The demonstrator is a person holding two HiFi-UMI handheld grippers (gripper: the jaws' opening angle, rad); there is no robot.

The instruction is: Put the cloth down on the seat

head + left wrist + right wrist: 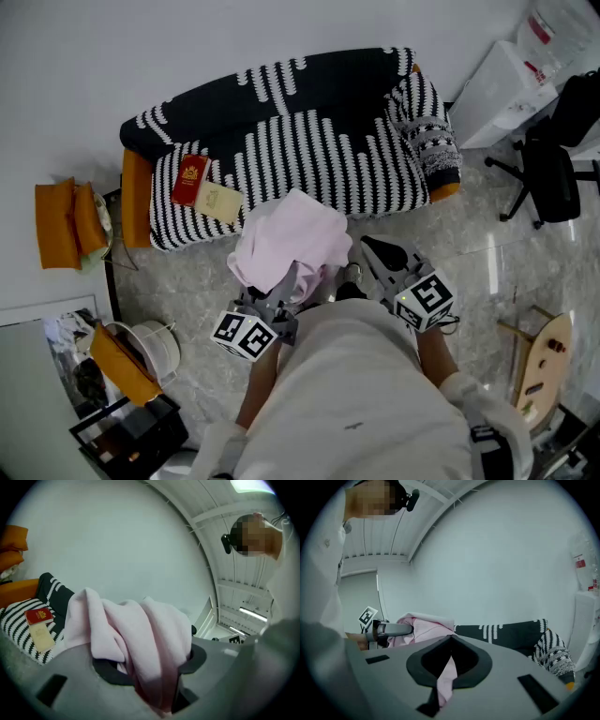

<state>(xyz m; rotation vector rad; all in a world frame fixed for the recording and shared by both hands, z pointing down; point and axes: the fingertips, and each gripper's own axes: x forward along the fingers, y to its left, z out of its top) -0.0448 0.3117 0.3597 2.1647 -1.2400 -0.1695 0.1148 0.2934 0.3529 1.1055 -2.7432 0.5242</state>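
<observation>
Pale pink cloth (286,246), bunched folds, perhaps fleecy

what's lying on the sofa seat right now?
A red booklet and a cream card lie at the left end of the striped sofa seat. The pink cloth, held up in front, hides the middle of the seat's front edge.

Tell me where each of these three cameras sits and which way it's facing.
Head view: on the person's head, looking steeply down at the sofa, pink cloth, left gripper and right gripper; their white-shirted torso shows.
Left gripper view: on the left gripper, looking along jaws clamped on the cloth; the person's shoulder shows at right.
Right gripper view: on the right gripper, jaws pinching a cloth strip; a sleeve shows at left.
Shared: both gripper views show cloth and sofa.
</observation>
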